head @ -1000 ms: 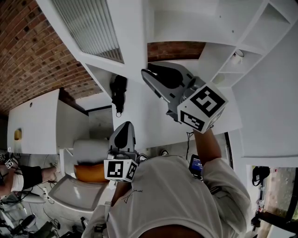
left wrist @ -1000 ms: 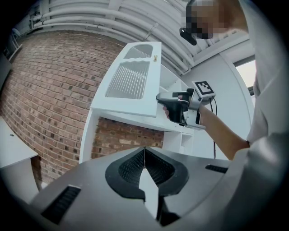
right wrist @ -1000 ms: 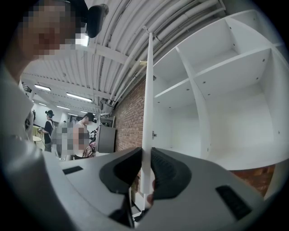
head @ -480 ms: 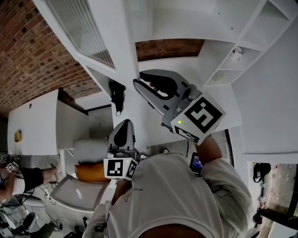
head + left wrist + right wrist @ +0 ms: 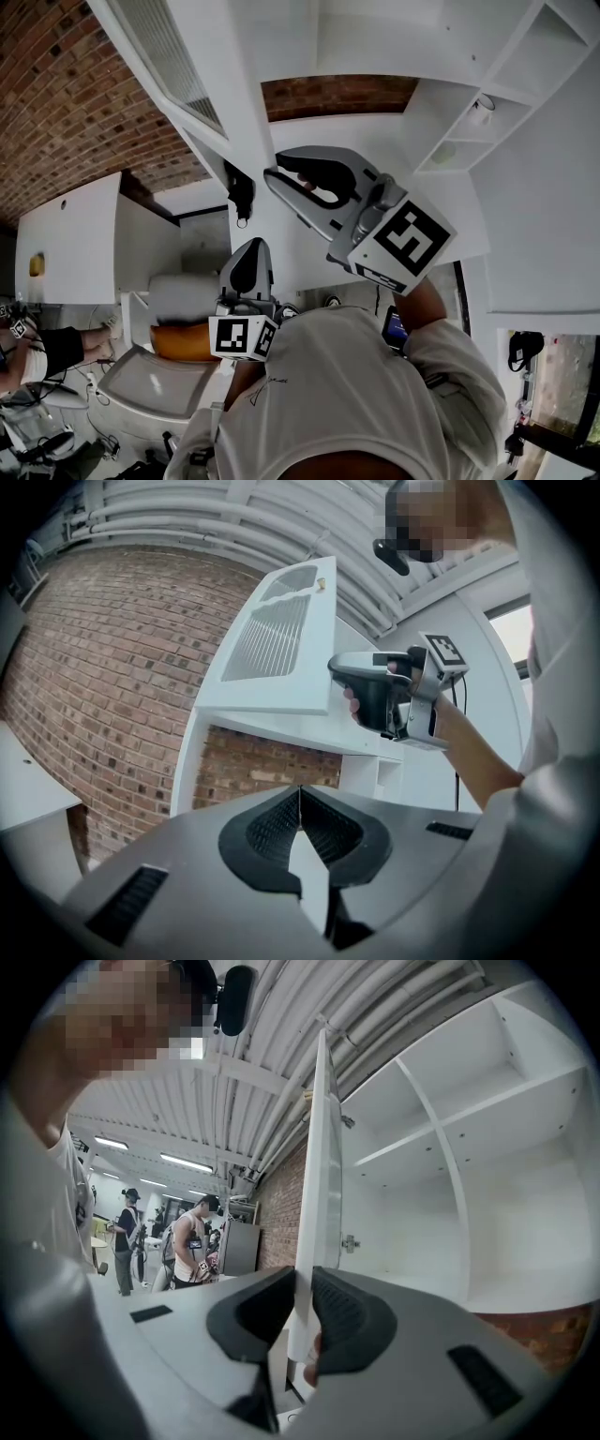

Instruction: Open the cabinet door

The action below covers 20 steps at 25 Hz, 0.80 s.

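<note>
The white cabinet door (image 5: 225, 84), with a ribbed panel, stands swung out from the cabinet (image 5: 366, 42). My right gripper (image 5: 274, 176) is shut on the door's free edge. In the right gripper view the door edge (image 5: 319, 1176) runs straight up between the two pads of the right gripper (image 5: 305, 1309), with the open cabinet's bare shelves (image 5: 487, 1147) to its right. In the left gripper view the door (image 5: 281, 658) shows from outside, with the right gripper (image 5: 336, 669) at its edge. My left gripper (image 5: 249, 251) hangs lower and apart from the door; the left gripper (image 5: 300, 799) is shut on nothing.
A brick wall (image 5: 56, 103) lies left of the cabinet. Open white side shelves (image 5: 487, 103) stand at the right. A black object (image 5: 240, 192) hangs below the door. People (image 5: 192, 1241) stand far back in the room. A hinge (image 5: 350, 1242) sits inside the cabinet.
My right gripper has moved left in the head view and the door has swung further out with it. The left gripper has stayed where it was.
</note>
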Tool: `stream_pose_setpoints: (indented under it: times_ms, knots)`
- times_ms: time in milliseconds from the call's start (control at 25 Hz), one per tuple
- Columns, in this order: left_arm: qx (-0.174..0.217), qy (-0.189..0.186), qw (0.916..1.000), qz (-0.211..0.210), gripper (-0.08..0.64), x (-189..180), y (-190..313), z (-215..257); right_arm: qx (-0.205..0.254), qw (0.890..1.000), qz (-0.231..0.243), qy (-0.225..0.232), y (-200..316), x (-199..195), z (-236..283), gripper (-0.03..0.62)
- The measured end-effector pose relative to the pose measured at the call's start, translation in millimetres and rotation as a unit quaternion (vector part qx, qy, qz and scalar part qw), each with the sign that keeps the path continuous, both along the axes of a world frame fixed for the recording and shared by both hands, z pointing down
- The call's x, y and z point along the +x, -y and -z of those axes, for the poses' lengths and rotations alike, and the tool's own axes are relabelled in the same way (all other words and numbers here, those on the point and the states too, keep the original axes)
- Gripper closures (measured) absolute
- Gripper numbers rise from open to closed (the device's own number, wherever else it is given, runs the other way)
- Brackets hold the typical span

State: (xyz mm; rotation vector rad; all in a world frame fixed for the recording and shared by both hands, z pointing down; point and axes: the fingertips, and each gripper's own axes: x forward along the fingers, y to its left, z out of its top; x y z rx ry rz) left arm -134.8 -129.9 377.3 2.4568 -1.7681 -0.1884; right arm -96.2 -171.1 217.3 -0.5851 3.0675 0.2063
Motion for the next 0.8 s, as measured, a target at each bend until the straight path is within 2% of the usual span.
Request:
stream_pose_setpoints:
  times_ms: [160, 360, 800]
  knots:
    - [0.000, 0.001, 1.0000, 0.007, 0.543, -4.5, -6.7, 0.0, 0.000, 1.000, 0.015, 0.000, -8.0, -4.5, -0.7, 0.528]
    - [0.003, -0.022, 0.9997, 0.011, 0.543, -8.9, -13.6, 5.1, 0.003, 0.999, 0.036, -0.001, -18.7, -13.7, -1.4, 0.529]
    - [-0.003, -0.018, 0.9989, 0.043, 0.543, -20.1, -29.3, 1.2, -0.004, 0.997, 0.077, 0.006, -34.0, -27.2, -1.2, 0.532]
